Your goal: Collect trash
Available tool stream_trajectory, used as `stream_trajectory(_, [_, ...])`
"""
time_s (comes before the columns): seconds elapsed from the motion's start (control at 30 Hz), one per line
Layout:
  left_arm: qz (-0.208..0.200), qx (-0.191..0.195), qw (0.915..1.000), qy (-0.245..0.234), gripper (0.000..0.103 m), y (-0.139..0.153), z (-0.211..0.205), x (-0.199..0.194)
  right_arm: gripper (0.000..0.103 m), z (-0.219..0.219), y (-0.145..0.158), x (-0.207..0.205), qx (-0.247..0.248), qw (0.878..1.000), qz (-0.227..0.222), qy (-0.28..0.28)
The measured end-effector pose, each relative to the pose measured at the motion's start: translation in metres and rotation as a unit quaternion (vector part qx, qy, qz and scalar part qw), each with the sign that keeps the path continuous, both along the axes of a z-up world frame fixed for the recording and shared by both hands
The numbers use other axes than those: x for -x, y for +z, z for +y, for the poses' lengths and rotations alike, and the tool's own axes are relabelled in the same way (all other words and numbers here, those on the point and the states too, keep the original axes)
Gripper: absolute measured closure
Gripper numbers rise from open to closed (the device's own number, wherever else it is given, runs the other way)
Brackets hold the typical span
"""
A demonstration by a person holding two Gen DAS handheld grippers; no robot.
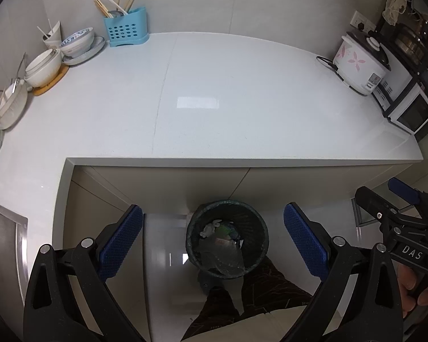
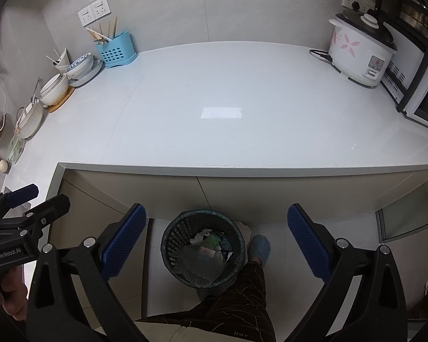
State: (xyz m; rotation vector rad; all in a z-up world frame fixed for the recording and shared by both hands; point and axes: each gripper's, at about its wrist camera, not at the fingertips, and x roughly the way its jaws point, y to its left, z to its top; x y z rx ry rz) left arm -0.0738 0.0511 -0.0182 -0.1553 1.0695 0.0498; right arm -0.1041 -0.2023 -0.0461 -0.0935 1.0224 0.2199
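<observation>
The bin point(image 1: 227, 239) stands on the floor under the bench point(image 1: 214, 99) edge, trash point(image 2: 211, 246) inside, framed below my left tool point(image 1: 213, 240) and right tool point(image 2: 216, 242), both spread, empty. My leg point(image 2: 242, 293) hides its base.

The trash inside the waste bin point(image 2: 203, 249) is too small and dim to sort out: a crumpled white scrap point(image 2: 200, 235) and a few green and red wrappers point(image 2: 214, 246) show, but any print on them is unreadable, and the bin's foot is hidden behind a trouser leg point(image 2: 242, 293). At the right edge of the left wrist view the right tool point(image 1: 385, 199) is cut off, so its blue pads point(image 1: 403, 192) show only in part, and the microwave point(image 2: 425, 105) runs out of frame. On the far left of the table point(image 1: 242, 108), the bowls point(image 1: 12, 105) smear into the fisheye rim.
</observation>
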Motion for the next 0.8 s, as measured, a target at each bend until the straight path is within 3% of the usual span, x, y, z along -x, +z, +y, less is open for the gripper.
stream_trajectory(0.8, [-0.004, -0.006, 1.0, 0.002, 0.006, 0.0022, -0.0022, 0.0018, 0.008, 0.0043, 0.0027, 0.0006, 0.012, 1.0, -0.009, 0.004])
